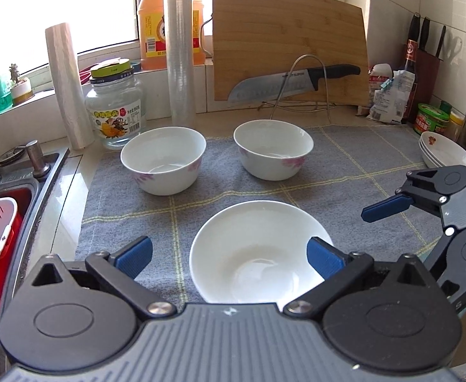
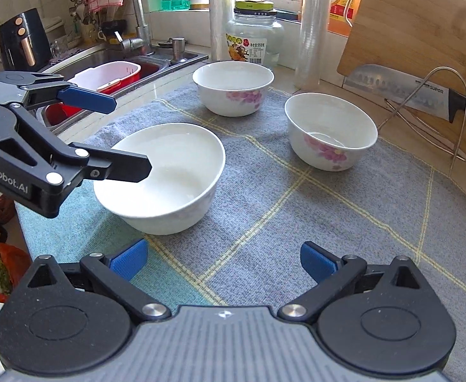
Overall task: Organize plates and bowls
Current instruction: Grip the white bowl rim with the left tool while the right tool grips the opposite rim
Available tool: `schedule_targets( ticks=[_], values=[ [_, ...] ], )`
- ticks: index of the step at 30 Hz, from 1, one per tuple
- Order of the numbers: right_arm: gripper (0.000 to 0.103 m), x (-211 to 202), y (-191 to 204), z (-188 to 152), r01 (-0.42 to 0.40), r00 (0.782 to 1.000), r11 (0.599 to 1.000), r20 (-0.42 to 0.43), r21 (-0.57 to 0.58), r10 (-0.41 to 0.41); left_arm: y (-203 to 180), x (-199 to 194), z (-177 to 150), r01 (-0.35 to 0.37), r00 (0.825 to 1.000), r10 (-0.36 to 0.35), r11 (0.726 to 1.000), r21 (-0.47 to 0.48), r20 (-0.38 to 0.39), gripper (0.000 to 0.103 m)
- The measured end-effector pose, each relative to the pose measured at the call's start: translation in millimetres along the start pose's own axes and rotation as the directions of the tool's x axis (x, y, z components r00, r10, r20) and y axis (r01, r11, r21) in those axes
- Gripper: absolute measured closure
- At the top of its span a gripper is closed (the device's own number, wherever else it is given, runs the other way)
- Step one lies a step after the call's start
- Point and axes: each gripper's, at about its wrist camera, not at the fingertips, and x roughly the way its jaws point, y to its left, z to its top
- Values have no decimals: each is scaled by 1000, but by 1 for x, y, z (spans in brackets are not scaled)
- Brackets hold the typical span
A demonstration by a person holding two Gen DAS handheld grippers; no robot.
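Near bowl: plain white shallow ceramic bowl (image 1: pixel 258 251), at the near edge of the grey checked cloth mat (image 1: pixel 360 172).
Left gripper (image 1: pixel 229 256): wide open, empty; one finger inside the rim, the other outside it.
Right gripper (image 2: pixel 223 262): wide open, empty; bowl lies ahead and left.
Nearer hand: left.
Far bowls: two white floral deep bowls (image 2: pixel 233 87) (image 2: pixel 330 130) toward the mat's far edge.
Left view only: stack of white dishes (image 1: pixel 446 154) at the mat's right edge.

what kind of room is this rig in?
Almost certainly a home kitchen counter: a sink with a tap sits on one side, a knife leans on a wooden cutting board, and an oil bottle stands on the windowsill.
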Motion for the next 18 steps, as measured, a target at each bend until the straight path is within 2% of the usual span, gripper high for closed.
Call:
schedule_targets(
  ticks=[4, 8, 13, 16, 18],
  values=[
    [0, 6, 6, 0, -21, 1000, 1000, -4, -15, 21, 7, 8, -1, 4, 1000, -4, 1000, -9, -21, 1],
    [0, 12, 14, 0, -34, 999, 998, 1, -44, 34, 12, 15, -3, 38, 998, -39, 999, -21, -48, 3],
    [2, 18, 24, 2, -44, 999, 994, 10, -95, 45, 13, 26, -4, 81, 992, -82, 997, -17, -98, 25],
    [13, 19, 30, 6, -56, 998, 992, 16, -117, 58, 12, 30, -4, 91, 990, -92, 996, -13, -111, 30],
    [15, 19, 33, 8, -56, 998, 989, 26, -134, 60, 13, 31, -3, 100, 989, -101, 995, -17, -111, 33]
  ],
)
